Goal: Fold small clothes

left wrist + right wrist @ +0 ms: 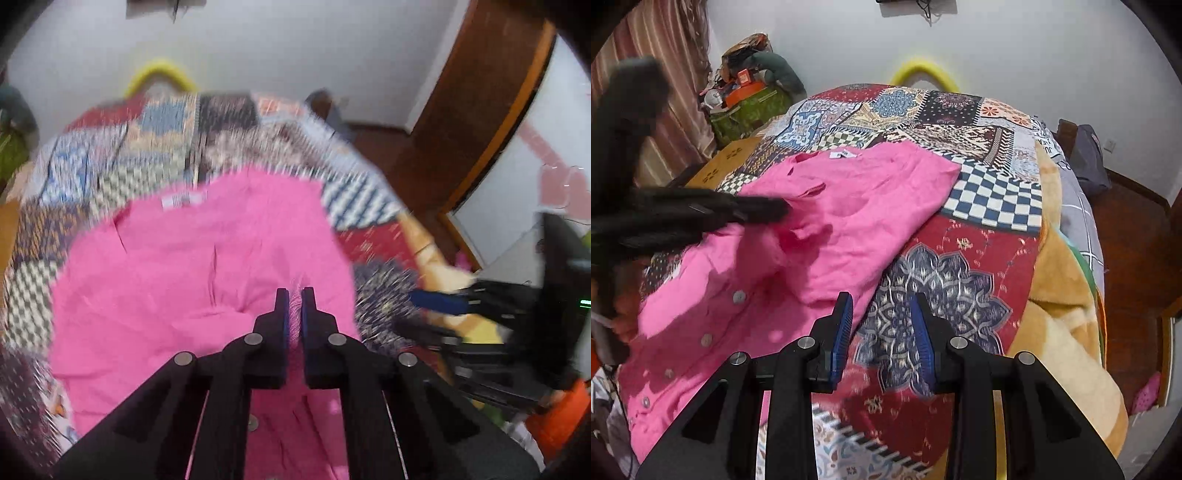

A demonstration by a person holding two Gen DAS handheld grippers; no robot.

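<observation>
- A pink buttoned shirt [820, 229] is seen spread, rumpled, on a patchwork bedspread [960, 266] covering a bed.
- The left tool [295, 295] is pressed together on a fold of pink cloth; since only a thin pinch is held, the cloth could slip free if it is pulled hard.
- The right tool [881, 314] is spread wide, holding nothing, over the bedspread just beside the shirt's edge; bedspread could be caught along with the shirt.
- With one side unheld, a crooked fold is likely.
</observation>
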